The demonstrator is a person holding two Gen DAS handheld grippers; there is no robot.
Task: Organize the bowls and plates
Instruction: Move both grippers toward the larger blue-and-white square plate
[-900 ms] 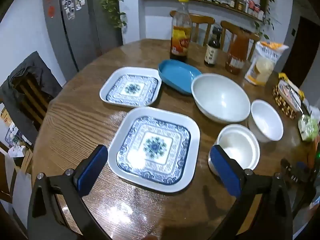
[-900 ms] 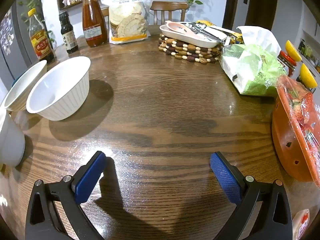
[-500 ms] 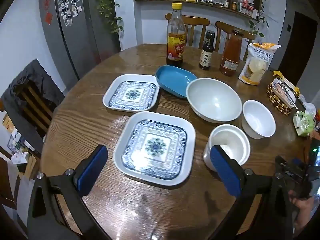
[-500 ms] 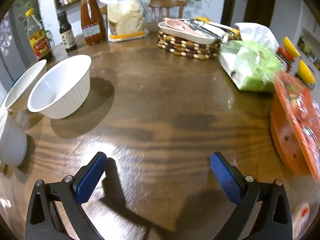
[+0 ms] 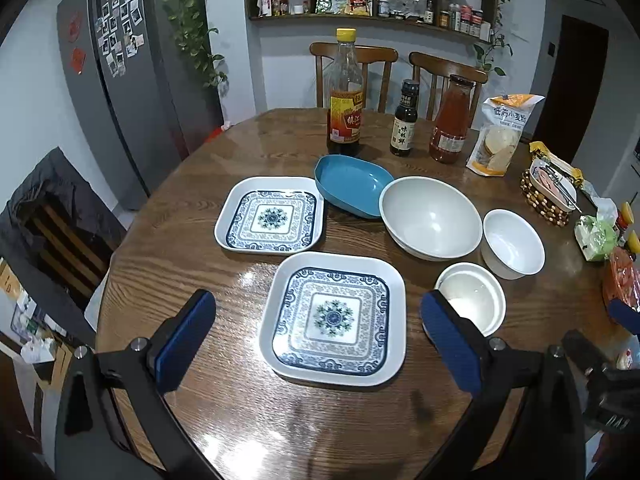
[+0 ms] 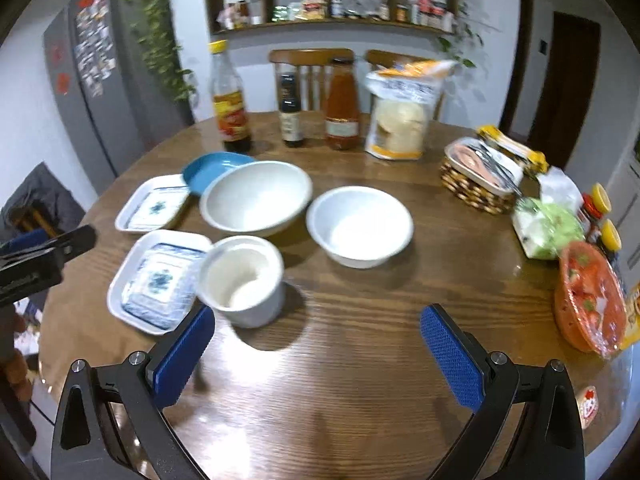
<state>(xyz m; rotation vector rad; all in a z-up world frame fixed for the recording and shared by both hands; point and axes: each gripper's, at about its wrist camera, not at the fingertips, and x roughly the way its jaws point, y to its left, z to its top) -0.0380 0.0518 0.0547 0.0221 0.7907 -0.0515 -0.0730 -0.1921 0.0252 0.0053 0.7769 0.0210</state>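
Two square blue-patterned plates lie on the round wooden table: a near one [image 5: 334, 316] and a far one [image 5: 272, 215]. A blue oval dish [image 5: 350, 184], a large white bowl [image 5: 430, 216], a medium white bowl [image 5: 513, 243] and a small white cup-bowl [image 5: 472, 298] stand to the right. My left gripper [image 5: 316, 338] is open and empty, raised above the near plate. My right gripper [image 6: 318, 354] is open and empty above bare table, just right of the cup-bowl [image 6: 242, 280]. The medium bowl [image 6: 359, 226] and large bowl [image 6: 256, 198] lie beyond it.
Three bottles [image 5: 345, 92] and a flour bag [image 5: 502, 134] stand at the back. A beaded mat with a tray [image 5: 548, 194], a green packet [image 6: 548, 230], jars and an orange wrapped bowl [image 6: 588, 300] crowd the right edge. Chairs stand behind the table.
Both grippers have risen and pulled back, showing more of the table. The right gripper's view has swung left onto the bowls and plates. Both stay open.
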